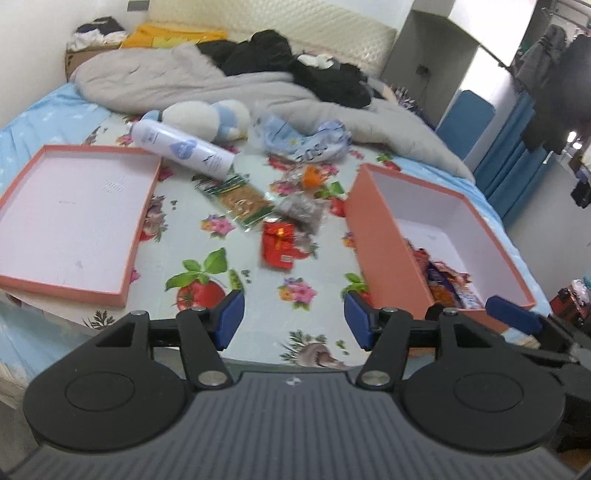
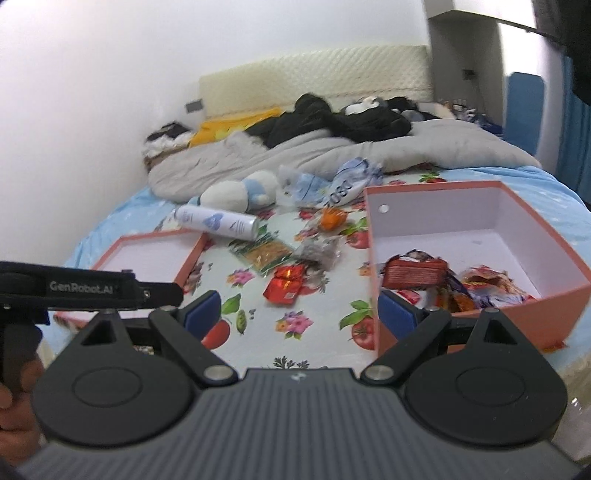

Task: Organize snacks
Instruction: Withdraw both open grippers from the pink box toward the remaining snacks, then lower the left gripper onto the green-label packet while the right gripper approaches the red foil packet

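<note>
Bed [image 1: 258,295], made up with a pale sheet printed in tomatoes, leaves and small flowers; a grey duvet [image 1: 221,85] is bunched toward the cream quilted headboard [image 1: 295,22], dark clothes [image 1: 280,51] heaped on it. White walls; blue panels and hanging garments on the far right of the left view. On the sheet: a shallow salmon-pink box lid [image 1: 70,221] lying open side up on the left, and the matching deep pink box [image 1: 388,236] on the right with several snack packets [image 2: 417,271] already lying inside. Between the two, loose snacks: a red foil packet [image 1: 279,245], a green-edged packet of brown biscuits [image 1: 240,201], a grey crumpled bag [image 1: 301,212], an orange-wrapped piece [image 1: 313,175]. Also a white spray can [image 1: 184,149] on its side (blue heart printed on it, text too small to read), a white-and-blue plush toy [image 1: 207,118], and a blue-and-white crumpled bag [image 1: 325,142] lettered "DSO". Left gripper [image 1: 293,323]: jaws apart, nothing between them, poised over the sheet near the loose packets. Right gripper [image 2: 299,310]: jaws likewise spread and empty, beside the deep box's near corner. The left tool's strap reads "GenRobot.AI" in the right view.
</note>
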A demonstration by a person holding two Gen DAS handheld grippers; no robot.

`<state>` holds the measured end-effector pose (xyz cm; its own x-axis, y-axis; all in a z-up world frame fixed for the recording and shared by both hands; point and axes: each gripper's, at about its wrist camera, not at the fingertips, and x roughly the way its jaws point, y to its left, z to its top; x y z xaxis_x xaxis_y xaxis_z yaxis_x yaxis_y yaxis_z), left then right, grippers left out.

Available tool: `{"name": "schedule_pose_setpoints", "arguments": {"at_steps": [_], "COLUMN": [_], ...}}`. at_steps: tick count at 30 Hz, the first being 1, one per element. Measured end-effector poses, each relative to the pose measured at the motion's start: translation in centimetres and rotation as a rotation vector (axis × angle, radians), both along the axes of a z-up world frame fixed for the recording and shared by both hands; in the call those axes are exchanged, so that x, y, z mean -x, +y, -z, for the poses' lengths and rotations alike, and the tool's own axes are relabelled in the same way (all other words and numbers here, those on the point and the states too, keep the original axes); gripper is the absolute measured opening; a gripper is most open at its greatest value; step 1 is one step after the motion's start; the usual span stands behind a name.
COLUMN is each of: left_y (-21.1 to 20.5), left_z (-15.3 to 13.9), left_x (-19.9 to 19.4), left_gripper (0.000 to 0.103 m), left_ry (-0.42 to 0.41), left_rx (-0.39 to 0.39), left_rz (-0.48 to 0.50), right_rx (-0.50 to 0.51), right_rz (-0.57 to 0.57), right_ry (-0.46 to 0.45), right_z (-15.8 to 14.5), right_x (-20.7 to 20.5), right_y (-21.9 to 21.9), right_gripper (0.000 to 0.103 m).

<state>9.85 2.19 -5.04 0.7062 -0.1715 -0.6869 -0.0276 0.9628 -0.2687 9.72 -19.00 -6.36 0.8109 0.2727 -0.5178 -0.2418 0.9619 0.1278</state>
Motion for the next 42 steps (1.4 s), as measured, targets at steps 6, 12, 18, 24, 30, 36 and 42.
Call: {"name": "schedule_pose_setpoints", "arguments": {"at_steps": [6, 12, 18, 24, 30, 36, 42], "left_y": [2.3, 4.9, 6.0, 6.0, 5.2, 4.0, 2.6], "left_z": [2.5, 4.9, 7.3, 10.3, 12.3, 13.1, 15.2], "left_x": [-4.6, -10.4, -16.9, -22.8, -28.2, -32.5, -35.2], "left_gripper": [0.065, 0.065, 0.065, 0.065, 0.065, 0.084, 0.084], "left_ry": [0.045, 0.093, 0.124, 0.160, 0.181, 0.168, 0.172], "left_rx": [0.032, 0.043, 0.030, 0.007, -0.105, -0.147, -0.178], "left_rz": [-0.037, -0.067, -0.067, -0.012, 0.114, 0.229, 0.362], "right_rx": [0.029, 0.050, 0.060, 0.058, 0.042, 0.078, 0.099], "right_rz": [-0.065, -0.104, -0.100, -0.102, -0.102, -0.066, -0.051], "right_ry": [0.025, 0.072, 0.123, 0.182, 0.233, 0.246, 0.225], "right_z": [0.9, 3.0, 5.5, 8.5, 11.7, 14.3, 15.3], "right_x": [-4.1, -8.5, -13.4, -17.9, -21.5, -24.0, -24.7], "right_y": [2.9, 4.9, 5.8, 7.1, 8.9, 10.1, 10.4], "right_gripper": [0.093, 0.093, 0.093, 0.092, 0.089, 0.082, 0.076]}}
